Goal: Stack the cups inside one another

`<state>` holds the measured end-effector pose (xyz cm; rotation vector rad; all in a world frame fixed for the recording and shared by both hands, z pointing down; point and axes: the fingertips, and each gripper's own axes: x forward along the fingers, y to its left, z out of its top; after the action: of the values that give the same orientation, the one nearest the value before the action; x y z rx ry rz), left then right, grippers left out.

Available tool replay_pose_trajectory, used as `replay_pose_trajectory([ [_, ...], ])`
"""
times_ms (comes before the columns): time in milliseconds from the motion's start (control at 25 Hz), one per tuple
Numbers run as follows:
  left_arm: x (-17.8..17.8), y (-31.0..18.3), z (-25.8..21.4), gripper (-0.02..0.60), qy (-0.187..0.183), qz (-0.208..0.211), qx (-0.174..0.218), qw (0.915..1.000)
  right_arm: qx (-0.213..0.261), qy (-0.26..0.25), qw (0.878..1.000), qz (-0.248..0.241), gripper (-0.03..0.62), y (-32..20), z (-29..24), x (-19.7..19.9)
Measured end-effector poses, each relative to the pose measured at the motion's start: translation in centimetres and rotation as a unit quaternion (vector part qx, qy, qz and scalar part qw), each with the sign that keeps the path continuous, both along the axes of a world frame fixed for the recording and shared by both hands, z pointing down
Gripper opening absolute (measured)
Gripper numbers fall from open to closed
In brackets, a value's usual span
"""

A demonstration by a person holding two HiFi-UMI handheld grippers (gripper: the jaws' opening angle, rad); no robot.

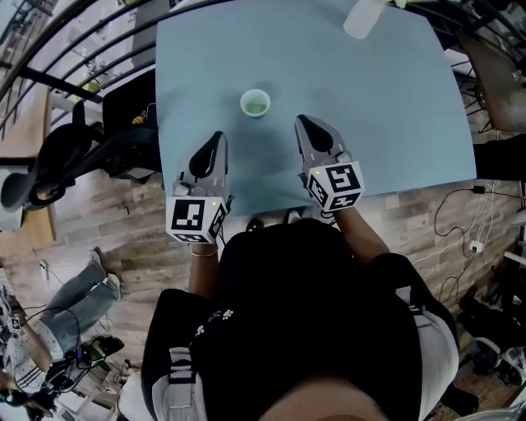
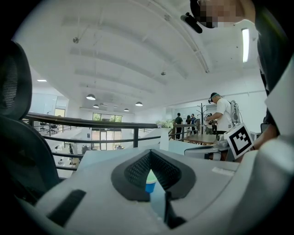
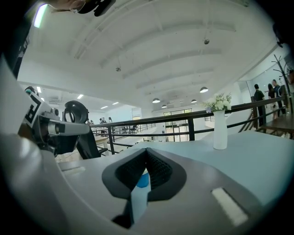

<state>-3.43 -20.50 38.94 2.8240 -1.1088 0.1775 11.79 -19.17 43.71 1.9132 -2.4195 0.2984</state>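
A small cup (image 1: 255, 104) with a green inside stands alone on the light blue table (image 1: 394, 123), ahead of both grippers. My left gripper (image 1: 217, 137) sits near the table's front edge, below and left of the cup, with its jaws together and nothing in them. My right gripper (image 1: 301, 122) lies to the cup's right, jaws also together and empty. In the left gripper view the cup (image 2: 150, 182) shows blue with a green top just past the closed tips. In the right gripper view the cup (image 3: 143, 180) is seen the same way.
A white vase (image 1: 362, 18) stands at the table's far edge and appears with flowers as the vase (image 3: 220, 130) in the right gripper view. A black office chair (image 1: 62, 160) is left of the table. A railing (image 3: 193, 120) runs beyond the far edge. Cables lie on the wooden floor at right.
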Motion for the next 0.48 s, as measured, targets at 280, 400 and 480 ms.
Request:
replay_pose_trajectory([
  [280, 0.21, 0.49, 0.26, -0.009, -0.005, 0.002, -0.003, 1.0000, -0.003, 0.005, 1.000, -0.003, 0.008, 0.85, -0.17, 0.14],
  [400, 0.51, 0.52, -0.22, -0.009, -0.002, 0.003, 0.000, 1.0000, -0.004, 0.003, 1.000, -0.002, 0.009, 0.94, -0.23, 0.26],
  [480, 0.47, 0.59, 0.01, -0.009, -0.005, 0.003, -0.001, 1.0000, -0.004, 0.002, 1.000, -0.001, 0.009, 0.97, -0.30, 0.34],
])
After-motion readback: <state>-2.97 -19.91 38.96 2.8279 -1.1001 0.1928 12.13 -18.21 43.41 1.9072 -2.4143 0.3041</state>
